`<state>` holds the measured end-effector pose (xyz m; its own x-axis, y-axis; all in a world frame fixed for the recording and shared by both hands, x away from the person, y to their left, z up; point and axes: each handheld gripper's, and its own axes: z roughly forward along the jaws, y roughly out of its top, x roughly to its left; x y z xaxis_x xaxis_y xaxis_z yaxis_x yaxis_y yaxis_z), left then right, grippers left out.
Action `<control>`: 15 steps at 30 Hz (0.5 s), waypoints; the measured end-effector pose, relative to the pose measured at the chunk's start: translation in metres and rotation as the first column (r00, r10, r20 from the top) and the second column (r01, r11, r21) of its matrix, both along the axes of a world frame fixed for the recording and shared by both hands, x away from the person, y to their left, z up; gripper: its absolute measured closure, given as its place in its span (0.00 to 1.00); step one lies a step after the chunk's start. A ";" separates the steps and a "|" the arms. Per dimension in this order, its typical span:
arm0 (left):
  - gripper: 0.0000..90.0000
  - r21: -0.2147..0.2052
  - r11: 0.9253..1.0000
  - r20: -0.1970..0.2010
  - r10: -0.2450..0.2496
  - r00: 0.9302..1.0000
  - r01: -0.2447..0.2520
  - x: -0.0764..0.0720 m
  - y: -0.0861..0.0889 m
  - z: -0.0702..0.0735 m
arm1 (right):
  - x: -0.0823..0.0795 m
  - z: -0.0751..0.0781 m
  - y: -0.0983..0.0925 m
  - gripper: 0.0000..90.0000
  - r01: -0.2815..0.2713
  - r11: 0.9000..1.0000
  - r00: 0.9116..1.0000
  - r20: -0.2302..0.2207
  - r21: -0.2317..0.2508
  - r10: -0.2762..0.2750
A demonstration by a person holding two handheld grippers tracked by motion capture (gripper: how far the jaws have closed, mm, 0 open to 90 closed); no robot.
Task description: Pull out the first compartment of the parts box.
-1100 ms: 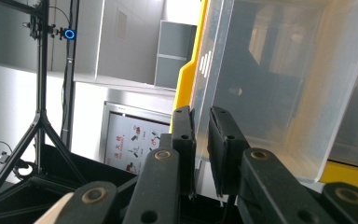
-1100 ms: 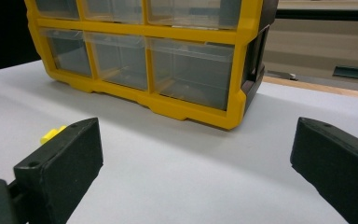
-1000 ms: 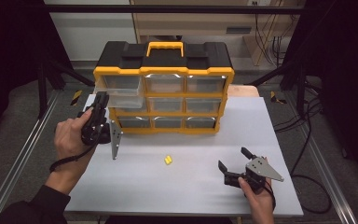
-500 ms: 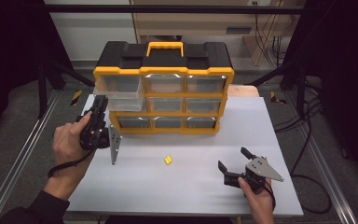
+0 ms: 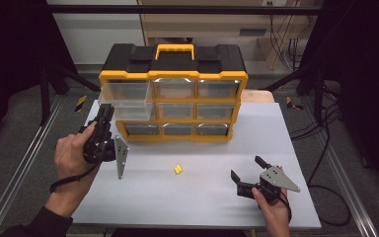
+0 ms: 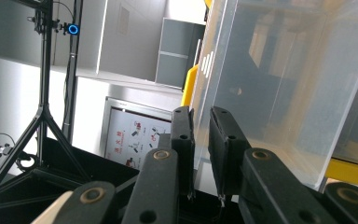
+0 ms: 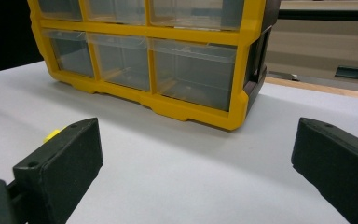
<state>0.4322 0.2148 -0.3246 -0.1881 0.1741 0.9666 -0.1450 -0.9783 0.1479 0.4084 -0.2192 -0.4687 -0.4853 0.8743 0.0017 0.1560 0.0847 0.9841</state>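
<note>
Organizer (image 5: 173,94): yellow-and-black plastic case, far side of table, nine clear drawers | Drawer (image 5: 127,96): top left, pulled out, looks empty | Left gripper (image 5: 106,114): clamped on the drawer's front wall | Right gripper (image 5: 247,174): jaws apart, holding nothing, near right | Yellow block (image 5: 177,169): small, on smooth grey table (image 5: 286,128)

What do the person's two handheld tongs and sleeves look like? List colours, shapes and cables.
Both tongs are black with two blocky jaws. The left tongs and right tongs each carry a grey three-cornered plate. A black cable loops under the left hand. The left forearm wears a dark sleeve.
</note>
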 end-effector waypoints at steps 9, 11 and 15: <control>0.88 -0.001 1.000 -0.008 0.001 1.000 -0.001 -0.006 0.001 -0.003 | 0.000 0.000 0.000 0.02 -0.001 1.000 1.000 -0.002 0.002 0.001; 0.88 -0.005 1.000 -0.013 0.001 1.000 -0.001 -0.006 0.000 -0.003 | 0.000 0.000 0.000 0.02 -0.001 1.000 1.000 -0.001 0.002 0.001; 0.88 -0.001 1.000 -0.008 0.002 1.000 -0.002 -0.008 -0.001 -0.002 | 0.000 0.000 0.000 0.02 0.001 1.000 1.000 -0.002 0.002 -0.001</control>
<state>0.4241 0.2137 -0.3262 -0.1811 0.1746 0.9678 -0.1421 -0.9784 0.1500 0.4085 -0.2192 -0.4690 -0.4843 0.8749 0.0047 0.1583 0.0824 0.9839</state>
